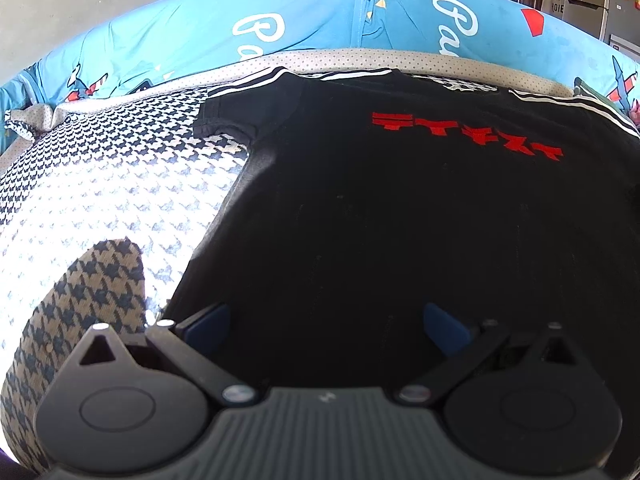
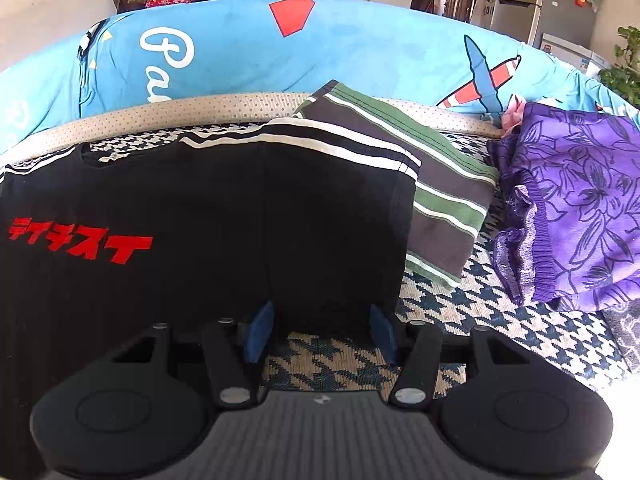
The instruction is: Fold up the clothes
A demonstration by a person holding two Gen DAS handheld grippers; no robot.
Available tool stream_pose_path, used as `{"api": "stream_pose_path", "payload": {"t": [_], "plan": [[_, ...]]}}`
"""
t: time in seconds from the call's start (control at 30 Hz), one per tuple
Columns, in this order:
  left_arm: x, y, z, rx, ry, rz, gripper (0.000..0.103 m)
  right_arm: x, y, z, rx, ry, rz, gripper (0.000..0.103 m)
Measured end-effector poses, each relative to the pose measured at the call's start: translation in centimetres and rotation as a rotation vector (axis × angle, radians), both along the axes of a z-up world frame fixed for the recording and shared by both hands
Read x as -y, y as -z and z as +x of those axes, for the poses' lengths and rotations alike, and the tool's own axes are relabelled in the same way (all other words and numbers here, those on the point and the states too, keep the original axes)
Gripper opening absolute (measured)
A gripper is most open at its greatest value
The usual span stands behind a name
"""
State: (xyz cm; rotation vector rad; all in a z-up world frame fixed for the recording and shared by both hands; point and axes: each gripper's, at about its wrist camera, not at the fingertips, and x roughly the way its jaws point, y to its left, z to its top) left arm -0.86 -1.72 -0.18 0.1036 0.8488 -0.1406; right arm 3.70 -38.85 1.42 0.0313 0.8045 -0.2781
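Observation:
A black T-shirt (image 1: 380, 208) with red lettering (image 1: 468, 136) and white-striped shoulders lies flat on the houndstooth sofa cover (image 1: 100, 184), its left sleeve spread out. My left gripper (image 1: 328, 328) hovers over the shirt's near part, jaws wide apart and nothing between the blue pads (image 1: 212, 326). In the right wrist view the same shirt (image 2: 240, 220) ends in a straight right edge. My right gripper (image 2: 322, 332) is at the shirt's near right corner, jaws half apart. The hem lies just at its fingertips, with bare cover showing between the pads (image 2: 260, 332).
A folded green, brown and white striped garment (image 2: 448, 192) lies right behind the shirt's right edge. A crumpled purple floral garment (image 2: 580, 208) is further right. A blue printed backrest (image 2: 280, 52) bounds the far side. Bare houndstooth cover (image 2: 500, 320) lies right of the gripper.

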Motion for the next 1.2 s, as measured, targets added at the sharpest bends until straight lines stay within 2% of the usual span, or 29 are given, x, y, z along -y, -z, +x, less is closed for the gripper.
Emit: {"api": "stream_pose_path", "payload": {"t": [0.17, 0.4, 0.57, 0.67, 0.73, 0.87, 1.2], "plan": [[-0.4, -0.1, -1.0, 0.007, -0.003, 0.002, 0.103, -1.4, -0.8, -2.3, 0.038, -0.033, 0.067, 0.053], [-0.6, -0.1, -2.0, 0.008, -0.005, 0.0, 0.103, -4.4, -0.2, -5.5, -0.004, -0.081, 0.109, 0.054], [-0.9, -0.2, -2.6, 0.008, -0.002, 0.0, 0.103, -5.3, 0.9, -7.9, -0.038, -0.041, 0.085, 0.056], [-1.0, -0.2, -2.8, 0.006, 0.001, 0.001, 0.103, -6.3, 1.3, -8.9, -0.041, -0.034, -0.014, 0.059], [-1.1, -0.2, -3.0, 0.005, 0.003, 0.002, 0.103, -5.9, 1.6, -9.5, -0.033, 0.042, -0.044, 0.062], [-1.2, -0.2, -3.4, 0.005, 0.006, 0.003, 0.103, -4.3, 1.5, -10.3, -0.028, 0.119, -0.004, 0.064], [-1.6, -0.3, -4.3, 0.008, -0.001, 0.001, 0.103, -4.5, 1.0, -11.7, -0.005, 0.173, 0.009, 0.065]]}}
